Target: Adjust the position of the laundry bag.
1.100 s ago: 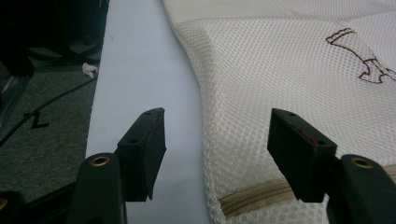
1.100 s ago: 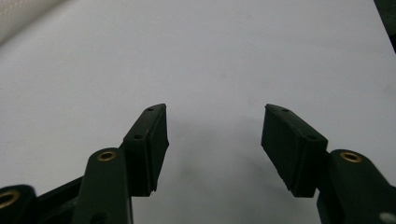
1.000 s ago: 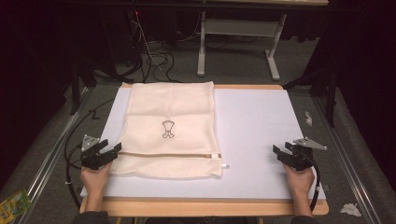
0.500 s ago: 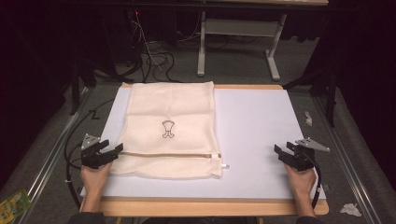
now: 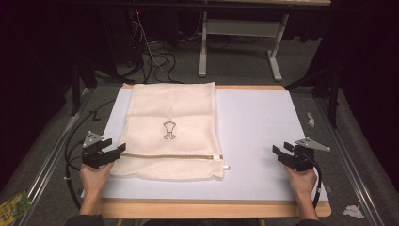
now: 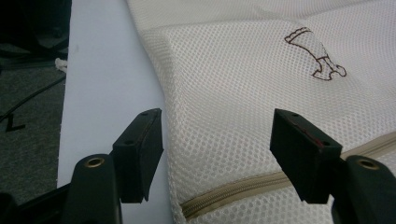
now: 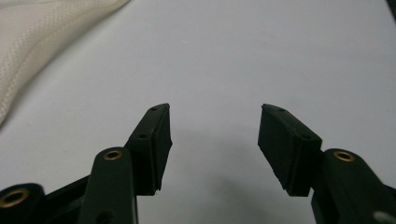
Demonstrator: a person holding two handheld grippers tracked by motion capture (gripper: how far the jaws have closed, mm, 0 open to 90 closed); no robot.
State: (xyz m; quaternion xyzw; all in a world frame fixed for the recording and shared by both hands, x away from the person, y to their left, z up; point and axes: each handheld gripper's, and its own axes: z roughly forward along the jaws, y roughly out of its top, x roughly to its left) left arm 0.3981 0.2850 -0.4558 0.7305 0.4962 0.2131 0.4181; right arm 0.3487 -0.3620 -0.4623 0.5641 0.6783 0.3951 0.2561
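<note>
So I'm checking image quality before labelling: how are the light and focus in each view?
High view: white table sheet evenly lit, surroundings dark, slightly soft. Left gripper view: mesh bag weave sharp, left claw a bit blurred. Right gripper view: soft shadow under the right claw, no glare.

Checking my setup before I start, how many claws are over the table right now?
2. The left claw sits at the near left corner of the mesh bag, jaws open. The right claw hovers over the bare white mat near the right edge, open too.
</note>
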